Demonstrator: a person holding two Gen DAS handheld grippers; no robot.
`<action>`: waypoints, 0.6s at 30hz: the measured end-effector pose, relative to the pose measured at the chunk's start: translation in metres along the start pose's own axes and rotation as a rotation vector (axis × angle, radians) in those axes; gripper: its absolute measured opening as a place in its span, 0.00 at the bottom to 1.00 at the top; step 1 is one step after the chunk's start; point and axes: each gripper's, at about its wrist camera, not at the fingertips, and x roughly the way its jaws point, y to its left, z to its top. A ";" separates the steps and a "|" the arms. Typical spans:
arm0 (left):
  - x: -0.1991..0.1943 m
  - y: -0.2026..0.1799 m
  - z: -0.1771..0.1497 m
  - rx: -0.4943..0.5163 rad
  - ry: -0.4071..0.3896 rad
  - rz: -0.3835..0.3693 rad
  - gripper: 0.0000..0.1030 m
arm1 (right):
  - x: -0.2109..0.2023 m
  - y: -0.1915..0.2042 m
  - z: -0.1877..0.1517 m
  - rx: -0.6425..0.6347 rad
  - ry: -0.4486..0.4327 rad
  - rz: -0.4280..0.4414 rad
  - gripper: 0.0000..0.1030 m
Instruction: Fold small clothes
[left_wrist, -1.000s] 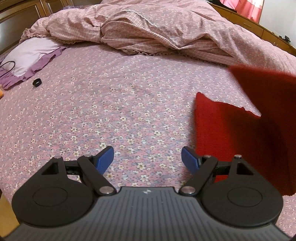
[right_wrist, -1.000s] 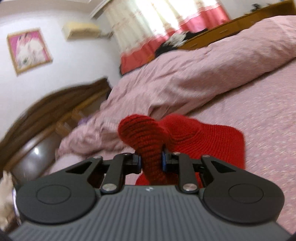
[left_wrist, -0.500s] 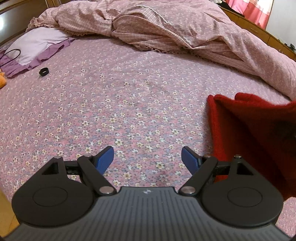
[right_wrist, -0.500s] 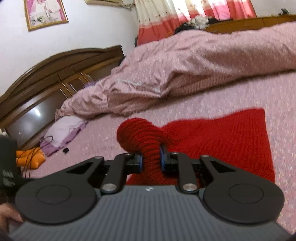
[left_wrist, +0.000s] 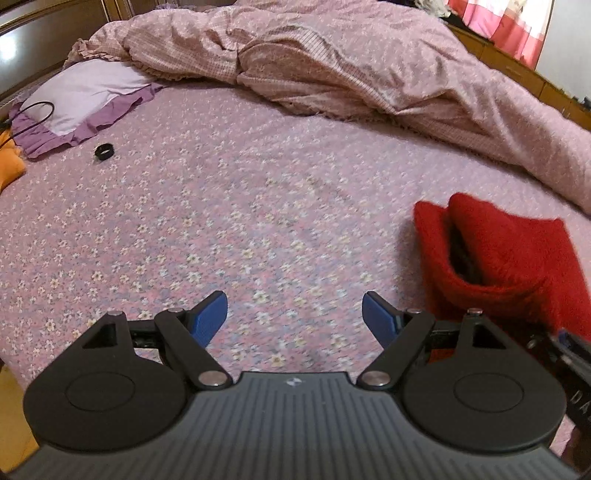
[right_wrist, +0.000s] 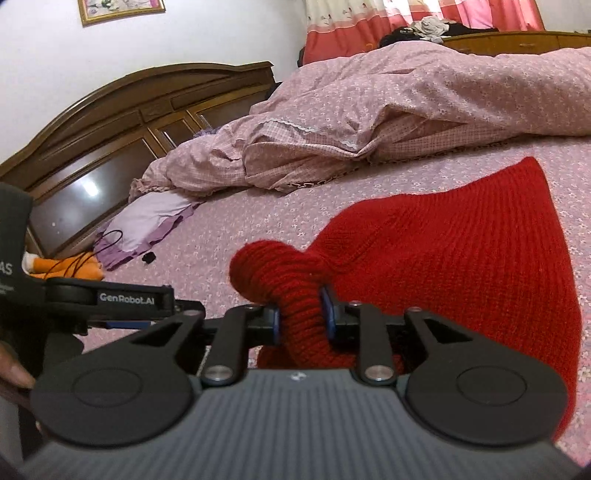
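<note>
A red knit garment (right_wrist: 461, 258) lies folded on the flowered bedsheet (left_wrist: 221, 229). One bunched edge of it rises between the pads of my right gripper (right_wrist: 301, 317). Those jaws are opening, and the blue pads still touch the knit on both sides. In the left wrist view the red knit garment (left_wrist: 517, 258) sits at the right, its top layer doubled over with a dark gap under the fold. My left gripper (left_wrist: 295, 314) hovers open over bare sheet just left of the garment, with nothing between its blue fingers (left_wrist: 208, 319).
A crumpled pink quilt (left_wrist: 332, 62) fills the far side of the bed. A purple pillow (left_wrist: 85, 92) with a black cable, a small black ring (left_wrist: 104, 151) and an orange soft toy (right_wrist: 70, 271) lie by the wooden headboard (right_wrist: 129, 122).
The lifted flap of the red garment has come down onto the rest of it on the bed. My right gripper sank with it and its pads stand a little wider. The left gripper stays open.
</note>
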 end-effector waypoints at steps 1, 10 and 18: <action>-0.003 -0.002 0.002 -0.004 -0.004 -0.016 0.81 | -0.001 0.000 0.000 0.008 -0.001 -0.002 0.28; -0.041 -0.042 0.018 0.083 -0.088 -0.115 0.81 | -0.044 -0.006 -0.004 0.126 -0.015 0.110 0.54; -0.038 -0.087 0.022 0.108 -0.050 -0.245 0.81 | -0.098 -0.031 0.004 0.203 -0.080 0.085 0.57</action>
